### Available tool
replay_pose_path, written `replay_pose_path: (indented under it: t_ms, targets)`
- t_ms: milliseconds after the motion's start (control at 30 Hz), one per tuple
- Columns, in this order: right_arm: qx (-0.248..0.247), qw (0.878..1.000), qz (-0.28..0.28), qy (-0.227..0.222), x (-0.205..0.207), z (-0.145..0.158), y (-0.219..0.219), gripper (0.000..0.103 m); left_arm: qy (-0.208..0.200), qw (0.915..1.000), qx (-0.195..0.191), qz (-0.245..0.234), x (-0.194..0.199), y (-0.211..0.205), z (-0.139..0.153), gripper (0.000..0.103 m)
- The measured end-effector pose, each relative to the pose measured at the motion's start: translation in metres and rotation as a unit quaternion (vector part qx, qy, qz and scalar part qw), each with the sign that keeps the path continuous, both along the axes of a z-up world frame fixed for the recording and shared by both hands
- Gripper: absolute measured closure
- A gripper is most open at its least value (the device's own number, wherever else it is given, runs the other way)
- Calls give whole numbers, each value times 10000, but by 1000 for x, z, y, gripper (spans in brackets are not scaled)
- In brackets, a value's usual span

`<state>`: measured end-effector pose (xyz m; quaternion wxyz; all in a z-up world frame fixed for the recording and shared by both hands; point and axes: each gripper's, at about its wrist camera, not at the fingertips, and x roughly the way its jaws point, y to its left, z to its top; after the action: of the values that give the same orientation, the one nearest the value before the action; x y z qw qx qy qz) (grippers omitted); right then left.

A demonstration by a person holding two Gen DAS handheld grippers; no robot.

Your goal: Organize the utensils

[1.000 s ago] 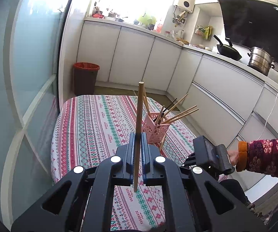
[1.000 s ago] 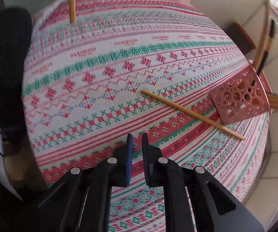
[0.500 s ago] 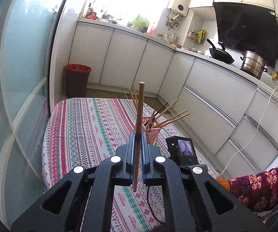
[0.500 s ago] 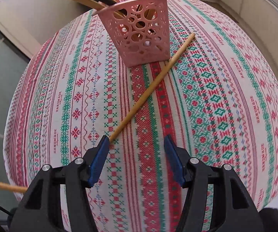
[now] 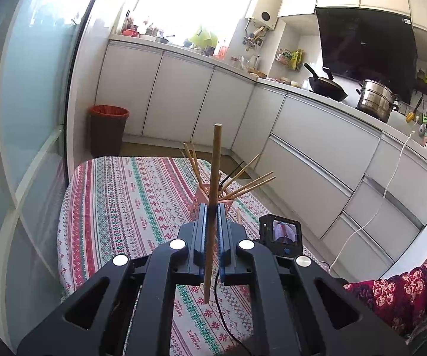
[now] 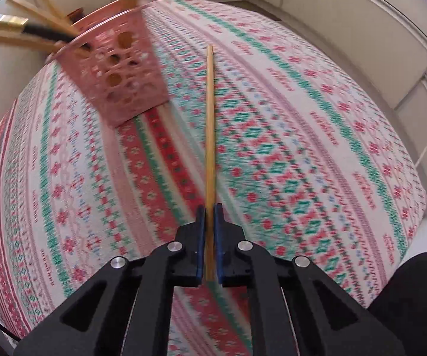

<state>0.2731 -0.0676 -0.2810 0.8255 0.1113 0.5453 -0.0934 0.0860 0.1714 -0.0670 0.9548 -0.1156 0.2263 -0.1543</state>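
Kitchen table point(image 6: 317, 136), striped patterned cloth, white cabinets behind. Item 1: pink holder point(image 6: 118, 77), perforated, upright on cloth, several chopsticks fanned inside. Item 2: left gripper point(image 5: 212, 222), jaws pinching upright chopstick point(image 5: 215, 160) near its lower third, above the table. Item 3: right gripper point(image 6: 209, 219), jaws pinching second chopstick point(image 6: 209, 124) at 1 end, shaft pointing away past the holder. Handling, judged: light, stiff, smooth, liable to swivel in the pads; hold nearer mid-length.
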Motion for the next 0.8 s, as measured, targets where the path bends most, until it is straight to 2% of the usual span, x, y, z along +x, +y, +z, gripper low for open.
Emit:
replay_pose_path:
  t_ms: [33,100,200,267,400,467,633,800]
  targets:
    - [54,10000,-64,9,-2,0,-11,97,-13,10000,11,-4,-1,-1,1,98]
    - [483,9988,-68,17,-6,-2,-31,97,-45,10000,28,-27,-3,-4,3,98]
    - [572,9983,78,-42,-17,-2,-58,97,-110,9999,86,-71,-5,-10,8,98]
    - [687,9974,210,21,-26,-3,-75,97,-157,9998,120,-95,-6,-14,11,98]
    - [1037,9915,724,-306,-50,11,-89,97,-169,9997,128,-102,-2,-21,13,98]
    - [947,9887,1032,-525,-57,25,-88,97,-166,9997,147,-80,1,-26,13,98]
    - [920,9819,1327,-993,-69,61,-98,97,-64,9997,204,-114,11,-39,8,98]
    - [323,9711,1732,-1609,-70,103,-92,97,-45,9994,273,-185,15,-47,10,98]
